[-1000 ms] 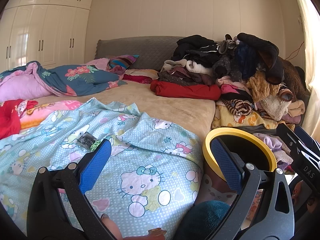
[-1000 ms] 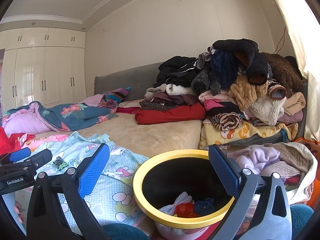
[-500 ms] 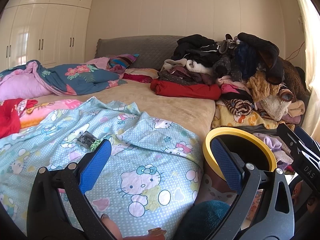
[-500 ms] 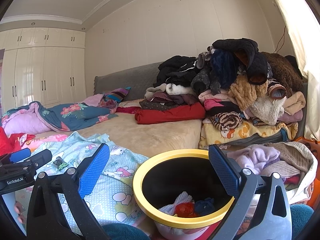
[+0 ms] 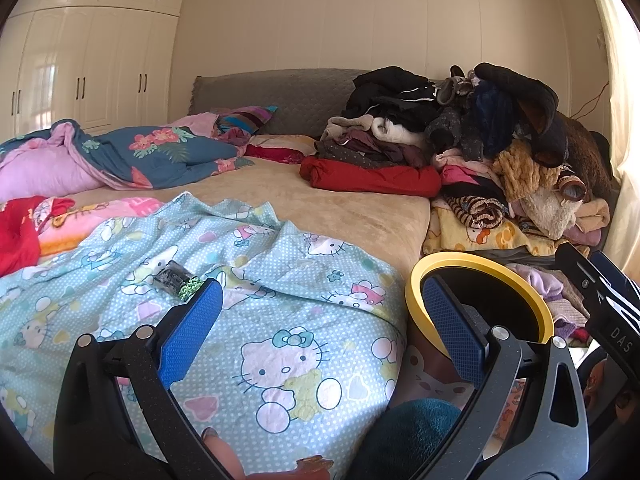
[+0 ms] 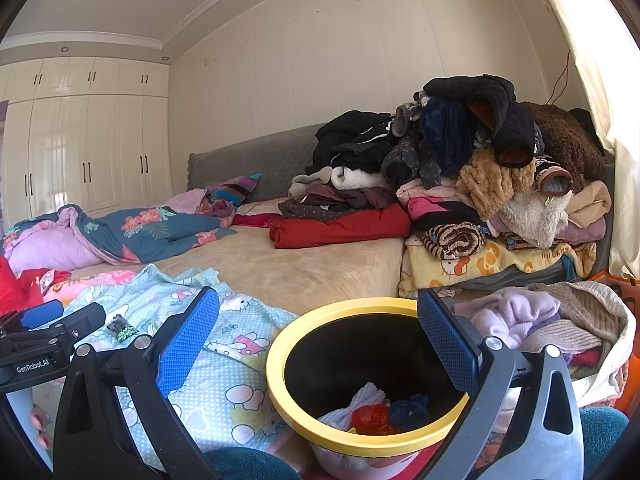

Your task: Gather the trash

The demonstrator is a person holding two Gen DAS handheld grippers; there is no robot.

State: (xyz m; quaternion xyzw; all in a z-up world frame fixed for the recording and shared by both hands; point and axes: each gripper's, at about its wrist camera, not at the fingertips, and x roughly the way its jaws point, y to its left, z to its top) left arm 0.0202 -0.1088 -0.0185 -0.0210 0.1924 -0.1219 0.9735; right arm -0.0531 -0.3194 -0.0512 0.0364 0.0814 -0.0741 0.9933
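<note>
- The left tool hangs released over the bed, fingers spread wide with nothing between them; the right tool is just as slack, poised above the bin.
- The wrapper, small, dark and green-tipped, lies on the cat-print sheet, just beyond the left tool's near finger.
- The sheet is rumpled and soft, so I reckon a pinch could gather cloth along with the wrapper and drag the bedding.
- A crinkly scrap may slip out on the way across to the bin, which stands beside the bed's edge.
</note>
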